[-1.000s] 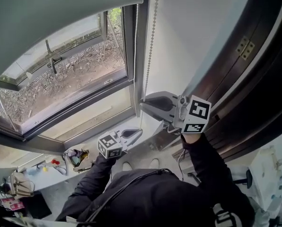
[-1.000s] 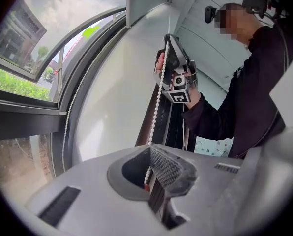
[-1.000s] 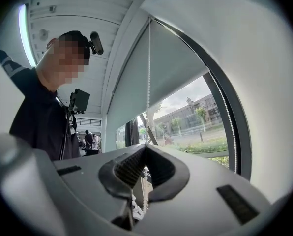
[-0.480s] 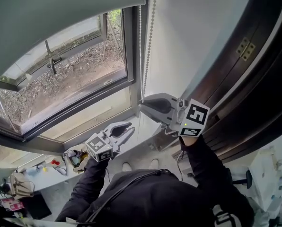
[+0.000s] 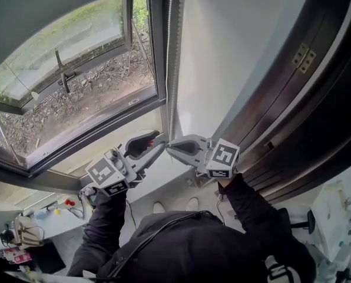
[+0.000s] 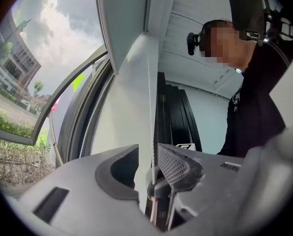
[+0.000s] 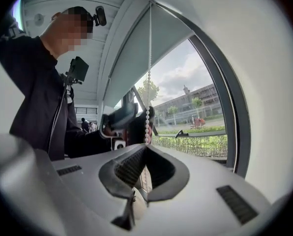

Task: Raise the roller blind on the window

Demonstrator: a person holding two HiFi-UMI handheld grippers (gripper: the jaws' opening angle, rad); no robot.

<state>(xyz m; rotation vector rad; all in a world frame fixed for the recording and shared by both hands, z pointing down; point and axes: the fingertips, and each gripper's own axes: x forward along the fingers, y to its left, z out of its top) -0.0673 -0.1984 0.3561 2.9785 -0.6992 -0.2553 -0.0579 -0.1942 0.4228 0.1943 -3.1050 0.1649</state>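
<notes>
Beside the window, we are clamping the bead chain in the right gripper (keep it taut). The left gripper, its jaws just opening, is seemingly straddling it; regrip higher.

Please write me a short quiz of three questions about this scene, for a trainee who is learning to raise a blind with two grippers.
1. True or false: the right gripper is shut on the bead chain.
2. How do the jaws of the left gripper stand? A) apart, with the chain between them B) shut on the chain C) shut and empty
3. Fill in: the roller blind covers only the ___ part of the window.

Key: 1 true; 2 A; 3 top.
</notes>
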